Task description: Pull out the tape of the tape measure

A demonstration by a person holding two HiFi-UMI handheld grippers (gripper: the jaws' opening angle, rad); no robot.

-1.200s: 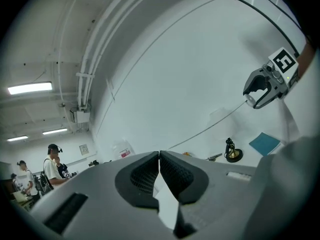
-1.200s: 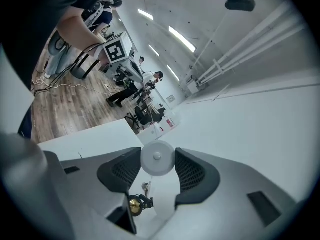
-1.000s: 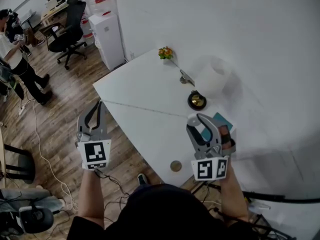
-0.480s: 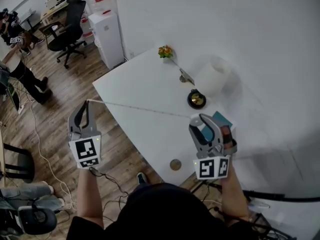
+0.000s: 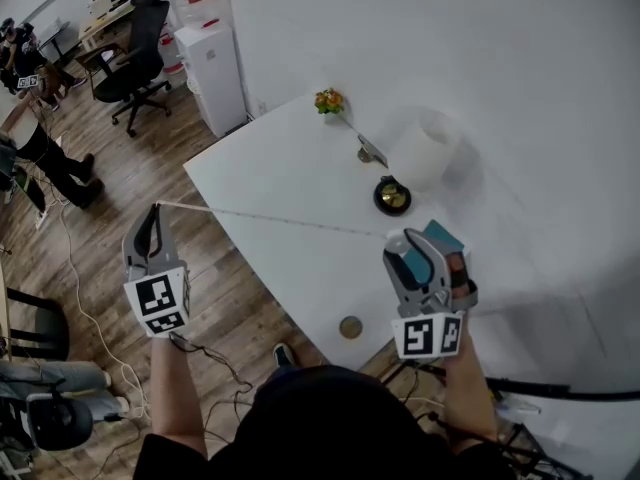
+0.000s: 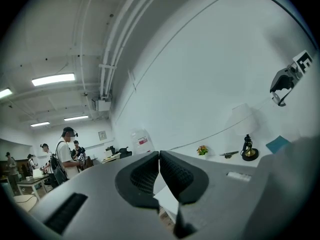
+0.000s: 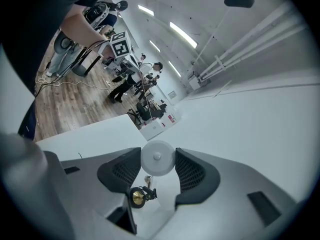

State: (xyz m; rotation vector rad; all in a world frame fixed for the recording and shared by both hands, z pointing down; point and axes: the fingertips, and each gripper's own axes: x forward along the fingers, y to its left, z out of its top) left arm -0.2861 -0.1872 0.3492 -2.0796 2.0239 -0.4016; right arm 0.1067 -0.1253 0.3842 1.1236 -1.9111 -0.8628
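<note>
While the left tongs (image 5: 152, 213) hang past the tabletop's (image 5: 300, 168) left corner, pinched tight on the tape (image 5: 270, 218), it stretches over the near left edge to the round white tape measure (image 7: 157, 157), held in the right tongs (image 5: 408, 253), jaws wide, by the near edge.

You stand in an open office workroom: a black swivel chair (image 5: 140, 48), a cluttered desk (image 5: 105, 18), a water dispenser (image 5: 215, 68), wood-look flooring (image 5: 130, 183), ceiling strip lights (image 6: 54, 79), and other people (image 6: 62, 151) nearby.
</note>
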